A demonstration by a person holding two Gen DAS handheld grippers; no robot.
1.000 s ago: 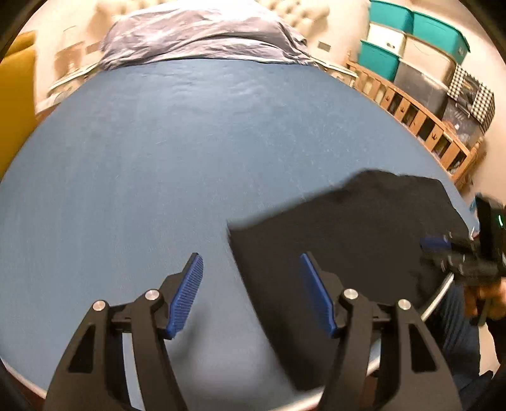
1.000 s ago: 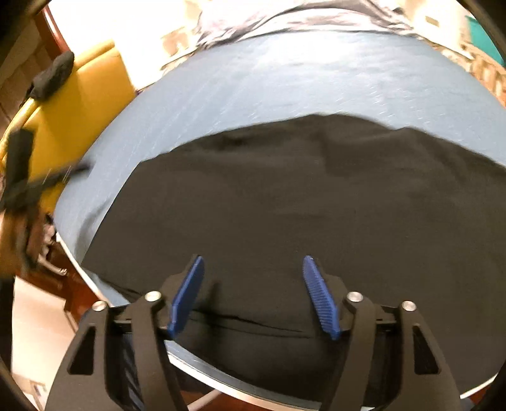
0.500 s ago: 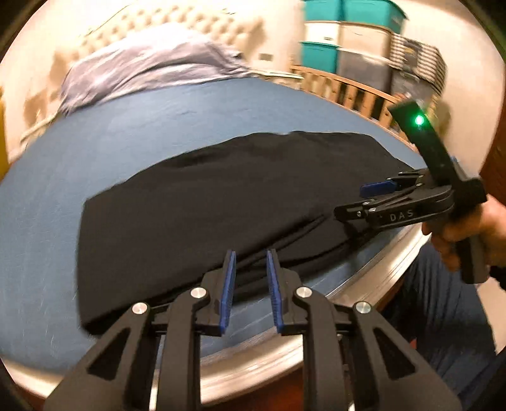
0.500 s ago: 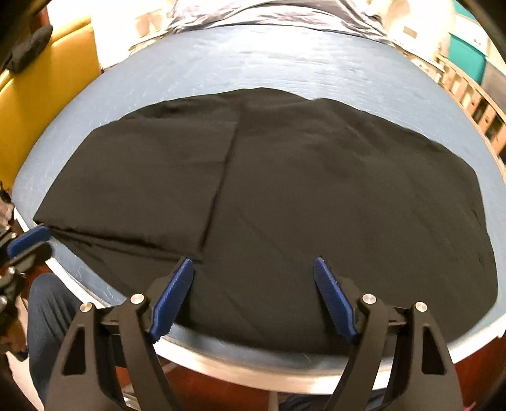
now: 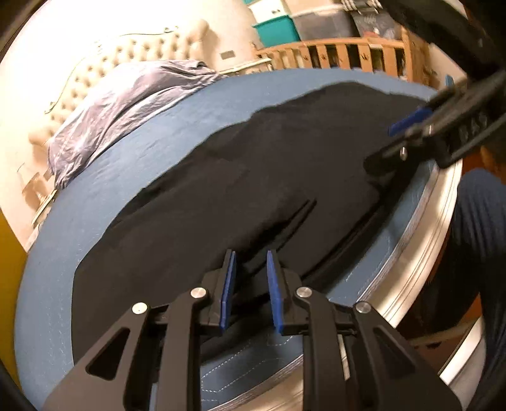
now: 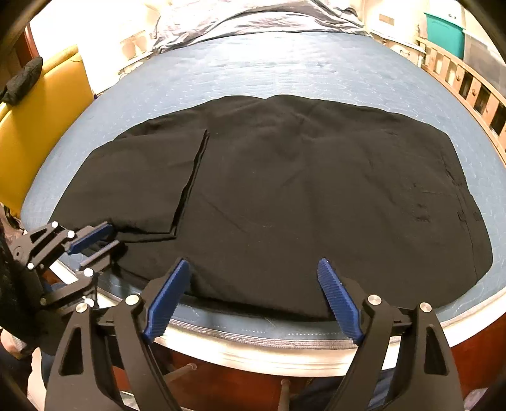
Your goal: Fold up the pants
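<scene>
Black pants (image 5: 284,177) (image 6: 300,189) lie flat across the blue mattress (image 6: 284,69), with a folded-over layer on their left part. My left gripper (image 5: 251,254) (image 6: 115,235) is low at the pants' near left corner. Its jaws stand nearly together with a narrow gap, and no cloth shows pinched between the pads. My right gripper (image 6: 253,262) (image 5: 379,145) hovers wide open over the near hem, around the middle, with nothing between its fingers.
A crumpled grey duvet (image 5: 126,107) (image 6: 253,19) lies at the head end by a tufted headboard (image 5: 104,63). A wooden rail (image 5: 332,53) (image 6: 468,85) and teal bins (image 6: 442,28) stand to the right. A yellow chair (image 6: 38,120) is on the left. A person's leg (image 5: 474,253) is beside the mattress edge.
My left gripper swung from the bare mattress to the pants' near corner, and its jaws narrowed. The right gripper drew back to the near hem and stayed wide open.
</scene>
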